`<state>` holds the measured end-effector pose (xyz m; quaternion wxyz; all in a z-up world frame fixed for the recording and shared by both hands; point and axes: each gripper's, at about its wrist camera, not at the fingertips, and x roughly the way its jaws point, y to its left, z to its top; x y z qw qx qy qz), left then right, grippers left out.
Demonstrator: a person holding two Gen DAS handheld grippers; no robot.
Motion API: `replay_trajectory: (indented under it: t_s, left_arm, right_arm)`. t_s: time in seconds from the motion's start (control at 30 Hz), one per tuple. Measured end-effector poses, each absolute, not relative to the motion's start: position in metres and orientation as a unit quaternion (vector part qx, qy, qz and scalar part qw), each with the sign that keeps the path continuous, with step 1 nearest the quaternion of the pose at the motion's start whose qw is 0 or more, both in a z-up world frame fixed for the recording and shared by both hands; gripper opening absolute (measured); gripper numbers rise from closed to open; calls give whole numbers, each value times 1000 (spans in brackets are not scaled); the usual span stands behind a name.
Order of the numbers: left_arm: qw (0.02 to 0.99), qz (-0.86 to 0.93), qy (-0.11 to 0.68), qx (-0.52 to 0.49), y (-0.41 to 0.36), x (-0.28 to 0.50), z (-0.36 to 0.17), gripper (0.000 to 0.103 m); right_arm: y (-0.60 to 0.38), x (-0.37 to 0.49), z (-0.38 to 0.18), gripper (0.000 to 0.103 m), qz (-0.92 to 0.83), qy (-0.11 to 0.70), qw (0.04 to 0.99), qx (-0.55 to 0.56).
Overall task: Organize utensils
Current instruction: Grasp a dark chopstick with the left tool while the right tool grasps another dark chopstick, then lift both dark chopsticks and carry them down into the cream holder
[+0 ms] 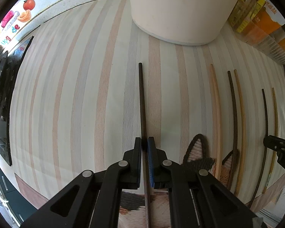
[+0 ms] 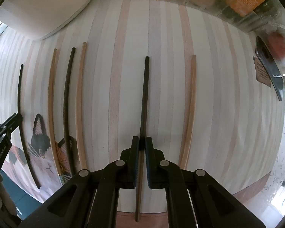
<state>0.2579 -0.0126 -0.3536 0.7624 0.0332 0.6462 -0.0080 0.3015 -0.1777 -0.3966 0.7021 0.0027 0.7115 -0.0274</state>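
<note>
Where jaws close, chopstick (image 1: 142, 102) middle hidden.

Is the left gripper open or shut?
Shut: the left gripper has both pads pressed against a dark chopstick.

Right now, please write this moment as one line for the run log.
left tool: shut on dark chopstick | right tool: shut on another dark chopstick | other chopsticks lie on striped table

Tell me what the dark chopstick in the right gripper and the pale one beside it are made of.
Dark chopstick: probably dark-stained wood or lacquer, matte, with little shine. Pale chopstick: likely bare wood or bamboo, tan with faint grain. Neither is certain.
</note>
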Motion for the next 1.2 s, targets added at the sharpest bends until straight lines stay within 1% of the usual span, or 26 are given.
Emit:
replay_trajectory:
  t_s: [0.3,0.43,0.57,0.67,0.97,1.2]
  left_arm:
    - [757,-8,653,31,-13,266,-354,4]
    - [747,-18,664,10,-10,266,-354,4]
    - [757,-27,653,7,-9,260,-343,4]
    - [765,-35,643,-3,-10,256,-330,3]
    - [812,-61,580,-20,-5,245,-259,3]
    - [870,-71,487,-21,-3,242,-174,3]
  right_arm:
    - [-180,300,-400,9,-34,708,705,5]
    - [-179,298,-398,7,-36,703,710,10]
    - [-193,289,-397,6,-11,700,711,64]
    - [-197,279,-384,6,1,685,725,70]
    - [-203,261,-338,6,29,641,761,92]
    - [-202,263,-263,6,61,573,811,99]
